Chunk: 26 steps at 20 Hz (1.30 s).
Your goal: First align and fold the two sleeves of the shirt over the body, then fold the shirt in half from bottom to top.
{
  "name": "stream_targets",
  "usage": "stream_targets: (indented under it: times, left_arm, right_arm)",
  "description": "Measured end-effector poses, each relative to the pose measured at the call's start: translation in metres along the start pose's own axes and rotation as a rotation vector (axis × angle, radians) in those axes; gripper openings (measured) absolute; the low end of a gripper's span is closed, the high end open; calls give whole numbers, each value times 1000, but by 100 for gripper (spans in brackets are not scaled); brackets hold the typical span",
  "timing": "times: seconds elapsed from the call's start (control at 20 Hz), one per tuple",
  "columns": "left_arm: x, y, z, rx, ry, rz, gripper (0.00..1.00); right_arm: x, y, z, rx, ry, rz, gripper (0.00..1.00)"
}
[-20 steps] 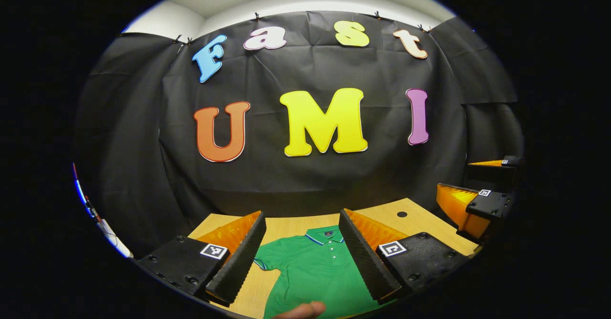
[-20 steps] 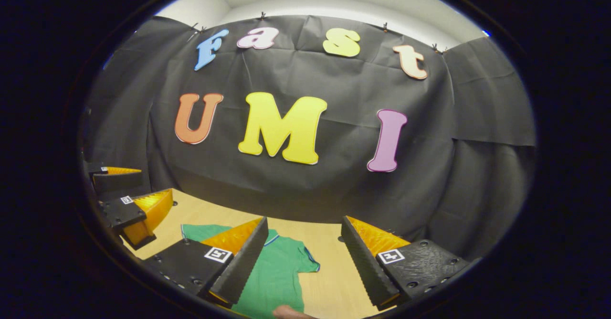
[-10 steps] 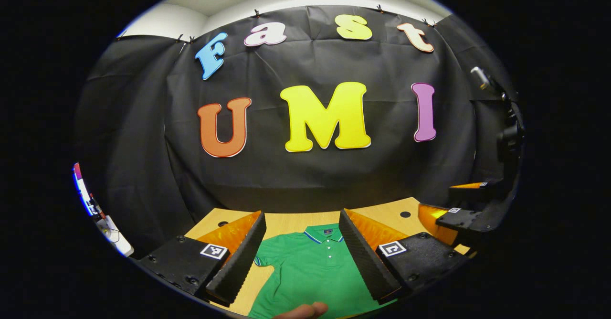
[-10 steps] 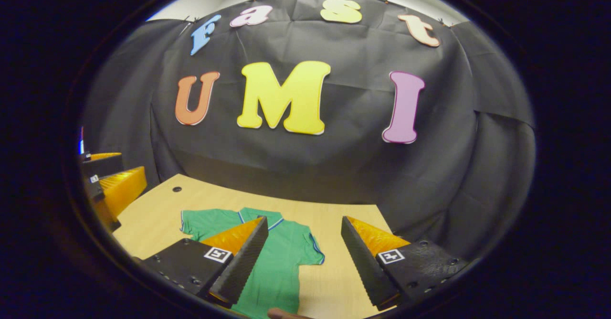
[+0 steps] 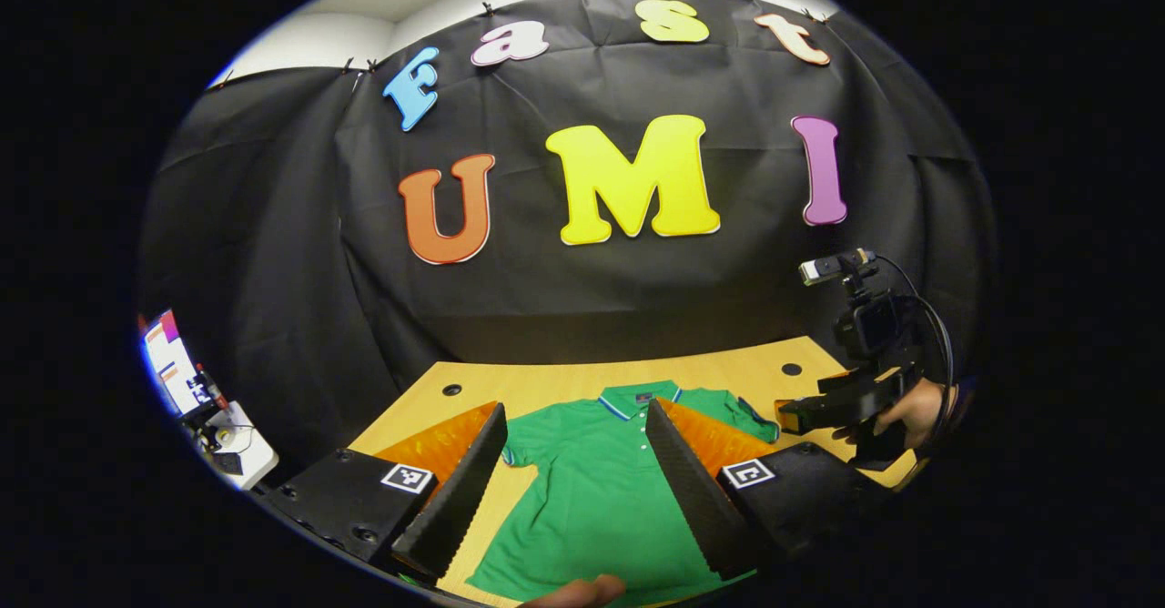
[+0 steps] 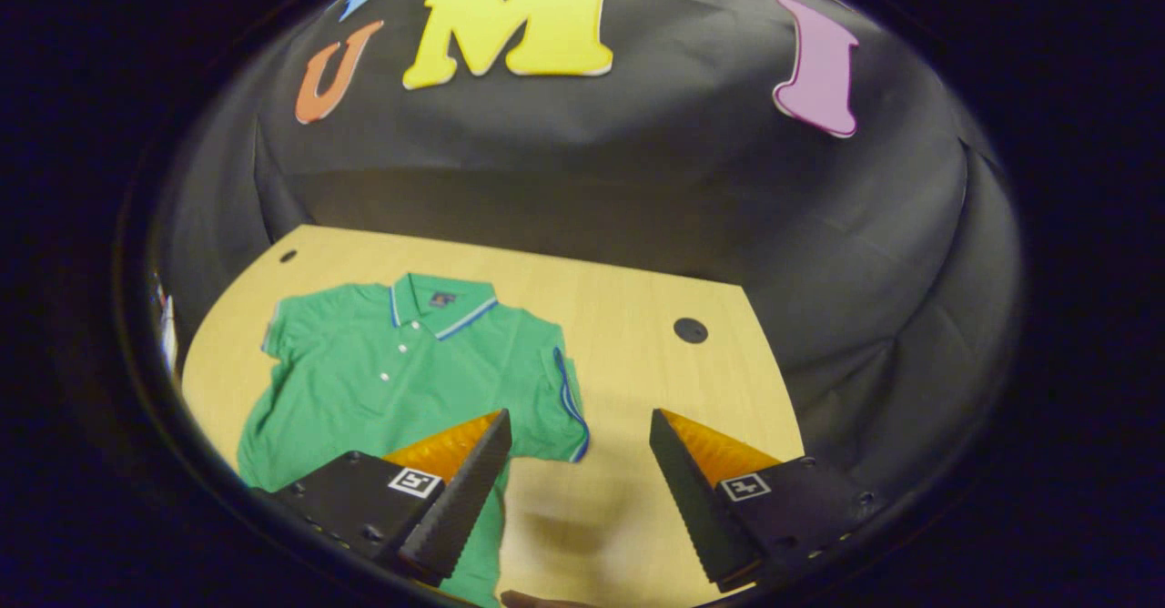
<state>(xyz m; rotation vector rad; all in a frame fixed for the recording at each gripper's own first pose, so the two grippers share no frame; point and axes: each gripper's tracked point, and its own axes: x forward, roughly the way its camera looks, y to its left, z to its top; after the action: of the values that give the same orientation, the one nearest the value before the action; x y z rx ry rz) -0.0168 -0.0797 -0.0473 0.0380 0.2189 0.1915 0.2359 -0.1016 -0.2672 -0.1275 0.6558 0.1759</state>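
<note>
Green short-sleeved polo shirt (image 6: 400, 362) lay flat mid-frame on the pale wooden bench (image 6: 637, 317), both hand-held grippers, right (image 6: 578, 490) and left (image 5: 573, 490), spread wide and empty, so probably sleeve-grabbing was next.

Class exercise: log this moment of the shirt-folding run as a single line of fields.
stage: pre-fold | green polo shirt: flat on wooden table, sleeves unfolded | left tool: open above shirt | right tool: open, near sleeve

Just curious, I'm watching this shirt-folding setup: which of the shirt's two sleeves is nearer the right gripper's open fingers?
The blue-trimmed sleeve at the shirt's right edge in the right gripper view; it lies just ahead of the right gripper. The other sleeve lies across the body.
</note>
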Motion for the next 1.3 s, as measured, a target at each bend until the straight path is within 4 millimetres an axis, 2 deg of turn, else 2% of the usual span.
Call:
stream_targets:
  times: [0.15,0.3,0.4,0.45,0.5,0.6,0.7,0.75,0.8,0.85,0.95,1.1,1.15,1.25,1.3]
  left_arm:
    - [-11,3,-15,-18,38,45,99]
    - [-21,7,-18,-21,45,85,99]
    - [-27,9,-17,-21,42,109,99]
    - [-30,10,-17,-21,41,116,99]
    - [-32,10,-15,-24,35,119,99]
    - [-36,7,-7,-44,11,113,99]
    - [-37,3,3,-60,-24,96,99]
    - [-38,2,8,-61,-37,89,99]
    - [-37,1,9,-55,-42,85,99]
    - [-36,2,7,-49,-35,83,99]
    - [-34,0,3,-52,-20,71,99]
    - [-32,2,2,-45,-14,61,99]
    - [-31,3,1,-46,-10,57,99]
    - [-31,2,-5,-51,2,45,99]
    - [-30,2,-6,-52,7,43,99]
  right_arm:
    - [48,-9,-22,-36,86,-5,94]
    - [79,-12,-37,-40,140,13,87]
    - [90,-8,-44,-7,164,38,81]
    - [95,-6,-47,13,178,52,69]
    - [98,-3,-50,27,186,65,67]
    - [101,3,-52,54,199,98,47]
    - [103,4,-50,83,202,111,38]
    - [102,6,-50,95,205,116,28]
    - [103,6,-50,102,203,114,24]
    - [103,7,-49,115,201,117,13]
    - [102,5,-49,169,213,123,6]
    - [102,3,-53,266,236,128,6]
    - [103,3,-52,280,241,133,12]
    - [104,6,-52,294,241,151,12]
    - [98,6,-48,301,249,163,12]
